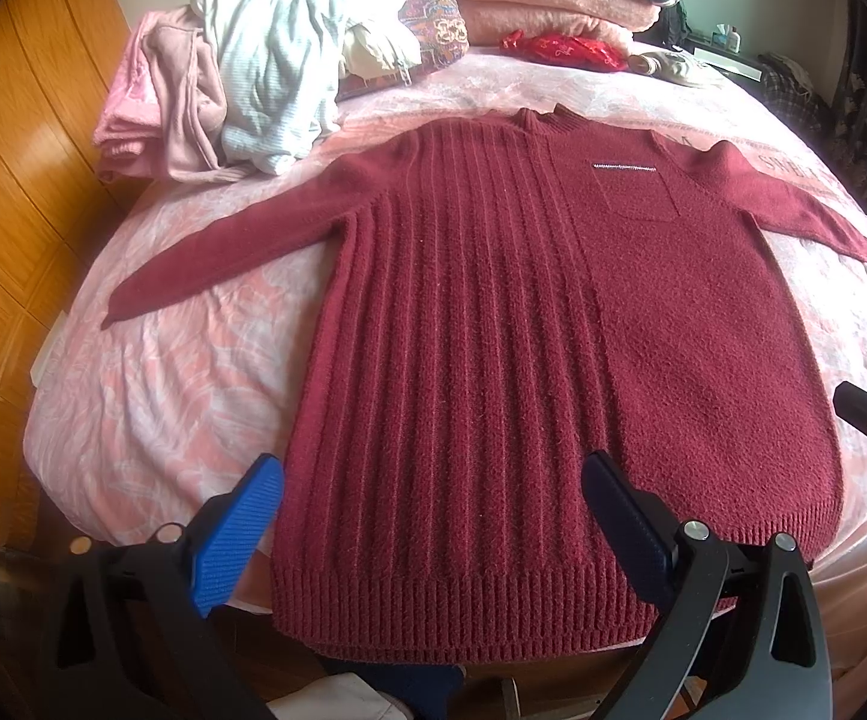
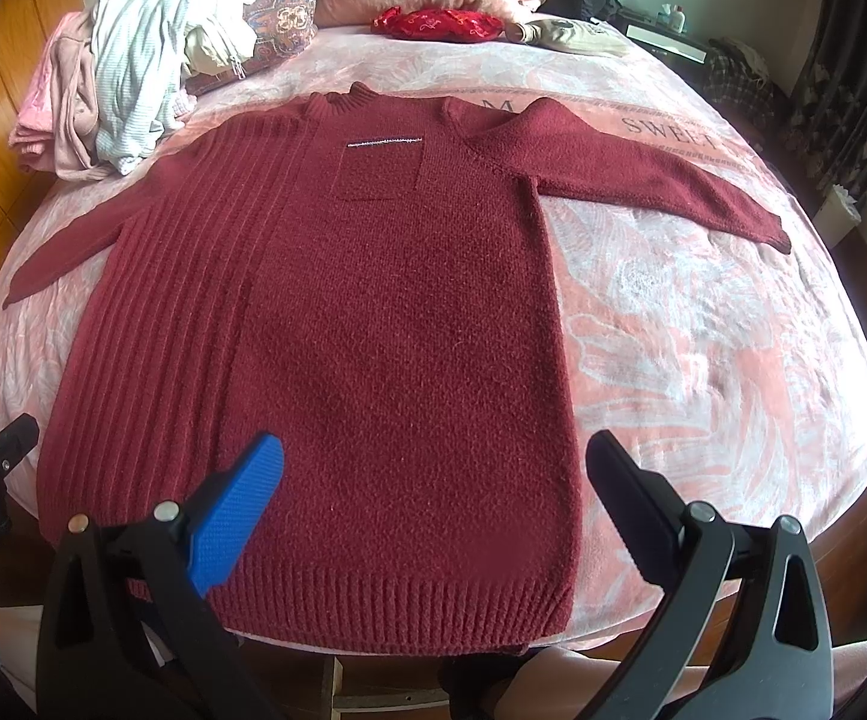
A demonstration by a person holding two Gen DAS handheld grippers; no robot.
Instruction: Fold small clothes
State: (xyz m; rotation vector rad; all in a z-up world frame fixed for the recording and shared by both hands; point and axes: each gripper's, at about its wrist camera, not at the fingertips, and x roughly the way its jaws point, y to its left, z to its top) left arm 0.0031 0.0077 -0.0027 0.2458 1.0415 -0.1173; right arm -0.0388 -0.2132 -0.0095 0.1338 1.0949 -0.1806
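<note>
On the bed (image 1: 193,372), a half-ribbed burgundy knit sweater (image 1: 523,360) lies flat.

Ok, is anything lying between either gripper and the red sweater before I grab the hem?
Nothing visible. The sweater lies flat on the bed, its hem right ahead of the open left gripper and right gripper. The pile of clothes sits far back, near the left sleeve.

One sweater (image 1: 553,330) (two grippers (image 1: 433,516))
</note>
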